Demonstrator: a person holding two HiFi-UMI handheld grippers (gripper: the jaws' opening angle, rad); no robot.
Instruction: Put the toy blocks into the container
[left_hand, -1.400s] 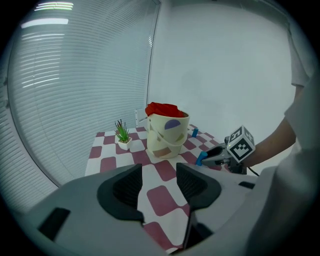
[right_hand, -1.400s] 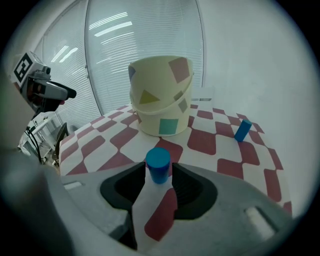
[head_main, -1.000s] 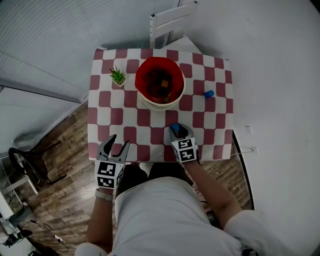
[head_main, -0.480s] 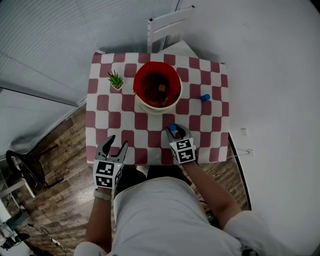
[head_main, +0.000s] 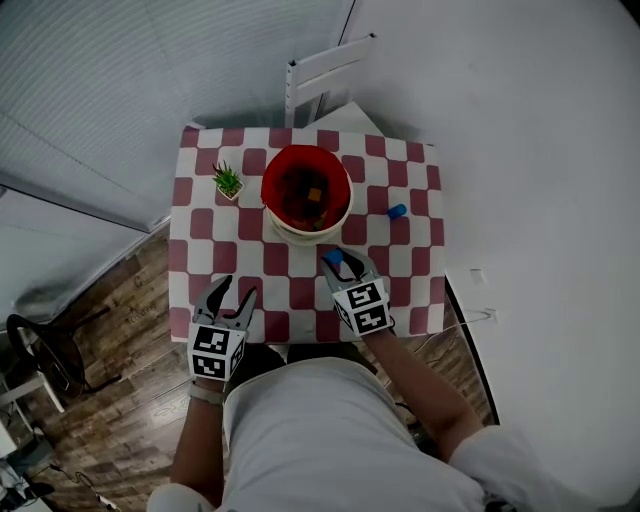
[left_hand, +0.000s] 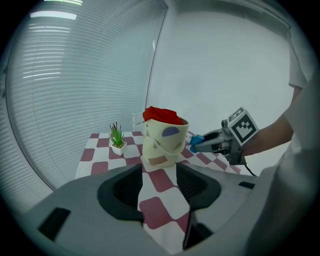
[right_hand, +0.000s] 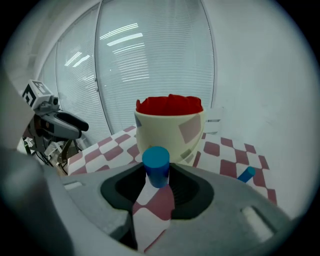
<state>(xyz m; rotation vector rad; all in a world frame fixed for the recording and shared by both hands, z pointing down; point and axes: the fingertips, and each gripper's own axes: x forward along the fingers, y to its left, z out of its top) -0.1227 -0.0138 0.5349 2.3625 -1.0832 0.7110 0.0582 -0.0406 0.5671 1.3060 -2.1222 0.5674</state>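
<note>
A cream bucket with a red lining stands at the back middle of the checkered table, with several blocks inside. My right gripper is just in front of it, shut on a blue cylinder block. In the right gripper view the blue cylinder block stands upright between the jaws, with the bucket close behind. Another blue block lies on the cloth right of the bucket. At the table's front left edge, my left gripper is open and holds nothing.
A small potted plant sits left of the bucket. A white chair stands behind the table. Wooden floor lies to the left, and a white wall to the right.
My right gripper has carried the blue cylinder block forward, closer to the bucket. The left gripper stays open at the front edge. The head view has shifted slightly.
</note>
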